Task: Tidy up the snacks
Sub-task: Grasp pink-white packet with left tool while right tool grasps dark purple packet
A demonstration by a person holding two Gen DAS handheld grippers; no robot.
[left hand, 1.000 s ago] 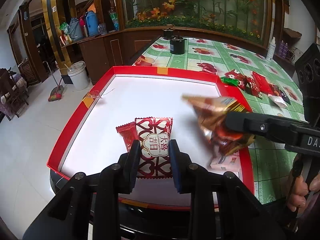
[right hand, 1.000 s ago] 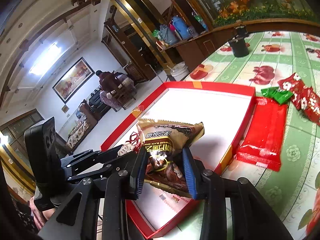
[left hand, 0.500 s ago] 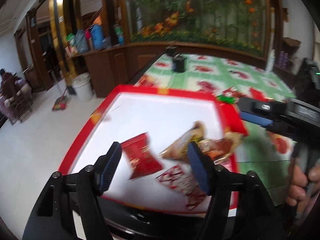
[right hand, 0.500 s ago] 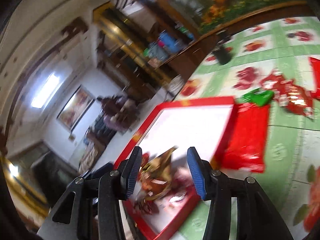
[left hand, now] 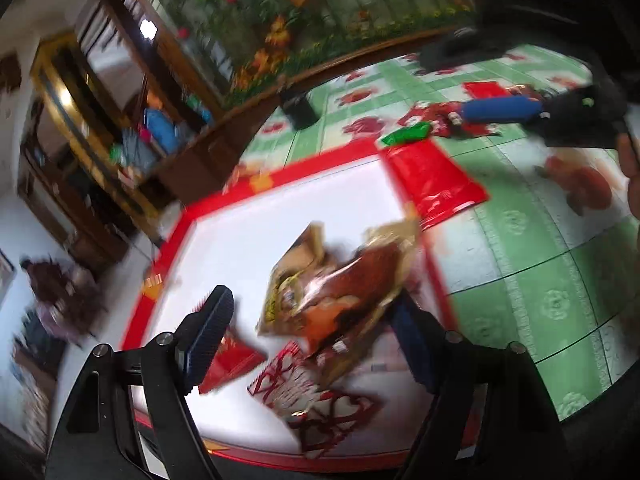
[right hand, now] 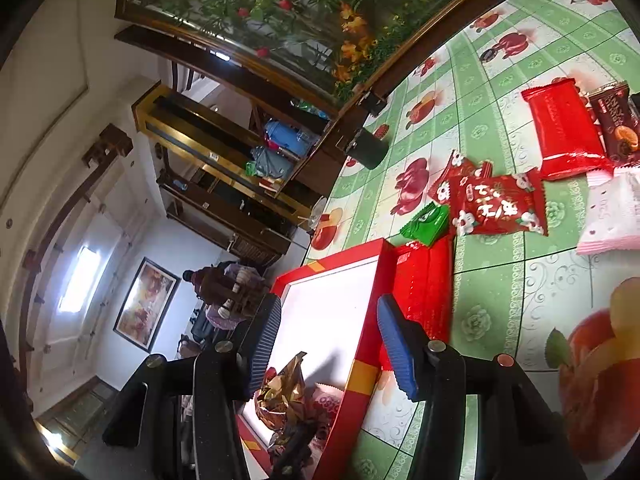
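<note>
Motion blur makes the print on the crinkled gold-and-brown foil snack bag [left hand: 340,280] unreadable; it lies in the red-rimmed white tray [left hand: 280,176], between the spread, empty fingers of the left gripper [left hand: 316,344]. The right gripper [right hand: 328,340], jaws apart and empty, hovers over the tray's edge; a red flowered candy packet [right hand: 496,204] with white Chinese characters lies at one o'clock.

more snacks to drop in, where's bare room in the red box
The far half of the red box is bare white floor, up to its far rim. The near corner is crowded: gold bag, heart packet, small red packet.
</note>
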